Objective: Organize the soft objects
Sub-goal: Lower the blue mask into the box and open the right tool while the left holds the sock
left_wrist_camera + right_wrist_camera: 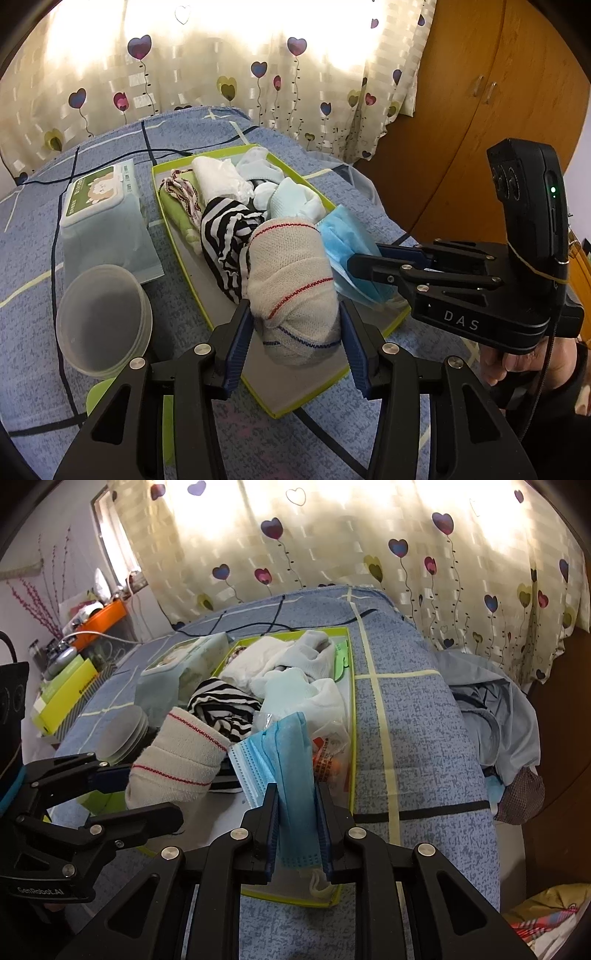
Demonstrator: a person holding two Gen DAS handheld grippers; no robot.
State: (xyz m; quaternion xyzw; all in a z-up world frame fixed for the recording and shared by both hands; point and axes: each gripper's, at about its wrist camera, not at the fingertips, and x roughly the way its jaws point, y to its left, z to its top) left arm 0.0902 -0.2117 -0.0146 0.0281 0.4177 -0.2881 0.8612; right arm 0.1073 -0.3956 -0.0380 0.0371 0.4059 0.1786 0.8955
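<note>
While the left tongs (295, 328) clasp the bandage roll (291, 291) over the tray (314, 391) on the bed, the right tongs (297, 834) pinch a blue mask (284, 760) just beside it.

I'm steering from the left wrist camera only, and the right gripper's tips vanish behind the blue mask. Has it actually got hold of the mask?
Observer: Yes. In the right wrist view the right gripper is shut on the blue mask, with the folded mask pinched between both pads.
Operator: Is anything dangling from it?
Observer: A white ear loop hangs below the pads, just above the near rim of the tray.
Operator: What lies next to the mask in the tray?
Observer: A clear plastic packet with red print lies beside the mask, on its right in that view.
</note>
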